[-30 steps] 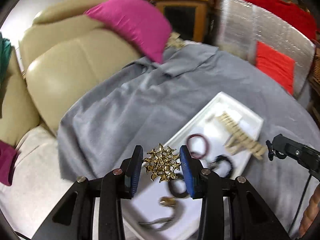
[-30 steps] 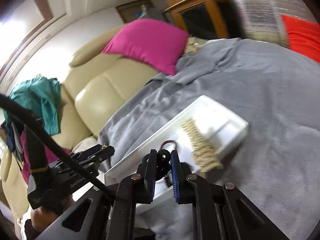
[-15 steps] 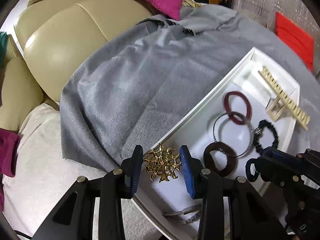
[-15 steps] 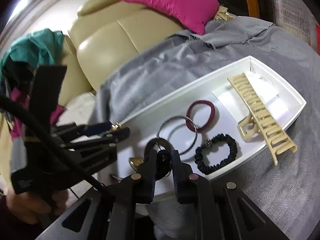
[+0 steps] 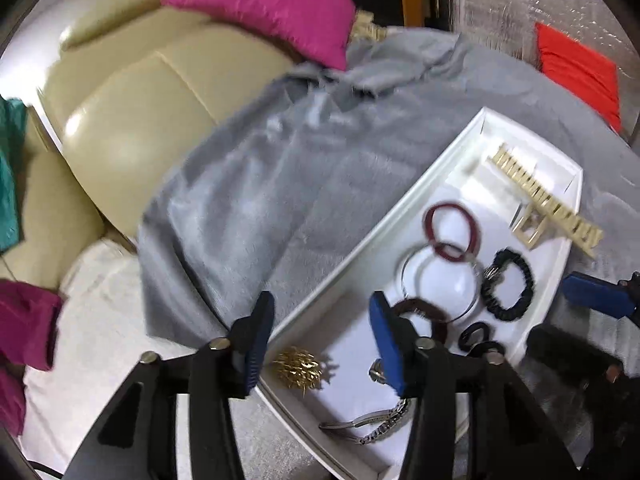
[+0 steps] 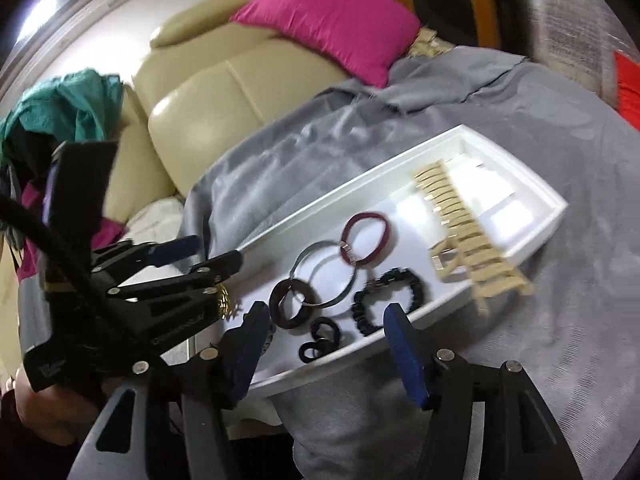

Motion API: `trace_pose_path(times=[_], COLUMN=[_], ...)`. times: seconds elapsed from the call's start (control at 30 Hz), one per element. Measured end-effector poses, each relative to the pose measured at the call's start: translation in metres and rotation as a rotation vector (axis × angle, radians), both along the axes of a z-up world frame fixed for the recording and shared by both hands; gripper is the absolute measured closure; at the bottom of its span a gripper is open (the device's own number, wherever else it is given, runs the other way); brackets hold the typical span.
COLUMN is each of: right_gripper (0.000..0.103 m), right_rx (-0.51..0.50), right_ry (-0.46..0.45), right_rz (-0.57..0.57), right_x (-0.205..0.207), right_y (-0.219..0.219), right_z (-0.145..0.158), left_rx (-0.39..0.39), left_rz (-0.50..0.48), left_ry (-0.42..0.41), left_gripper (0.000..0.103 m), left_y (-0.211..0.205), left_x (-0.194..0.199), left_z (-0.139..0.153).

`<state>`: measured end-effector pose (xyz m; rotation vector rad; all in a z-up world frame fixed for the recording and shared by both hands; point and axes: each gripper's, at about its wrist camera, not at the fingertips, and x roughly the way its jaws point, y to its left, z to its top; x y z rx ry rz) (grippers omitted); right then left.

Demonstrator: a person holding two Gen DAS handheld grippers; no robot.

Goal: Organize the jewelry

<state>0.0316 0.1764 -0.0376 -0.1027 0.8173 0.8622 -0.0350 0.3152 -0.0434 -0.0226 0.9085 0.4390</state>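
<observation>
Now both claws have just been opening: the left claw [image 5: 320, 324] stands apart above the gold brooch [image 5: 298, 368], the right claw [image 6: 326, 330] above the black hair tie [image 6: 320, 340], both pieces lying inside the white tray [image 6: 516, 160]; nothing visibly remains outside.

tray [image 5: 436, 184]: plain white, inside and rim
cloth [image 5: 280, 184] under the tray: plain grey
brooch [image 5: 298, 368] at the tray's near end: gold, blurred
hair clip [image 6: 468, 236] at the tray's far end: pale beige, toothed
hair tie [image 6: 366, 236] beside the hair clip: maroon
bangle [image 6: 324, 276] mid-tray: silver
thick hair tie [image 6: 289, 304] touching the bangle: dark brown, perhaps black
scrunchie [image 5: 507, 286] near the tray's edge: black
small looped tie [image 6: 322, 338] near the tray's rim: black
watch strap [image 5: 374, 424] at the tray's near end: silvery metal
gripper pads [image 5: 382, 344]: blue, on black arms
sofa [image 6: 208, 120] beyond the tray: cream
cushion [image 6: 332, 20] beyond the tray: magenta
</observation>
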Motion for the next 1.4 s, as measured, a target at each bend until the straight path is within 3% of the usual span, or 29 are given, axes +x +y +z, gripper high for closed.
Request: trace_pose_path(times=[0.1,0.17,0.3,0.43,0.6,0.7,0.93,1.4], right_gripper=[0.040,0.040,0.040,0.040,0.040,0.040,0.039,0.038], right_rx=[0.038,0.063,0.103,0.120,0.091,0.063,0.045,0.044], right_ry=[-0.018,-0.044,-0.089,-0.114,-0.141,-0.166,-0.186,-0.196], right_rz=[-0.036,-0.066,-0.123,-0.163,-0.195,-0.208,-0.228,-0.199], right_x=[-0.004,-0.009,-0.028,-0.057,-0.098,-0.117,-0.145,-0.162], right_y=[-0.024,-0.039,-0.068,-0.088,-0.098,-0.100,-0.095,-0.076], right_z=[0.015,0.027,0.053,0.074,0.090,0.094,0.106,0.111], left_rx=[0.070,0.103,0.163,0.191,0.237,0.246,0.149,0.164], left_rz=[-0.011,-0.021,-0.036,-0.030,-0.020,-0.018,0.008,0.056], left_ry=[-0.065,-0.099,-0.169,-0.230,-0.295,-0.309,-0.298,-0.294], left_gripper=[0.048,0.035,0.034,0.019,0.013,0.005,0.005,0.005], left_y=[-0.015,-0.025,-0.037,-0.042,-0.055,-0.062,-0.063,-0.056], left_x=[-0.014,-0.027,-0.054,-0.084,-0.123,-0.137,-0.159,-0.171], left_z=[0.024,0.042,0.081,0.115,0.151,0.160,0.164,0.162])
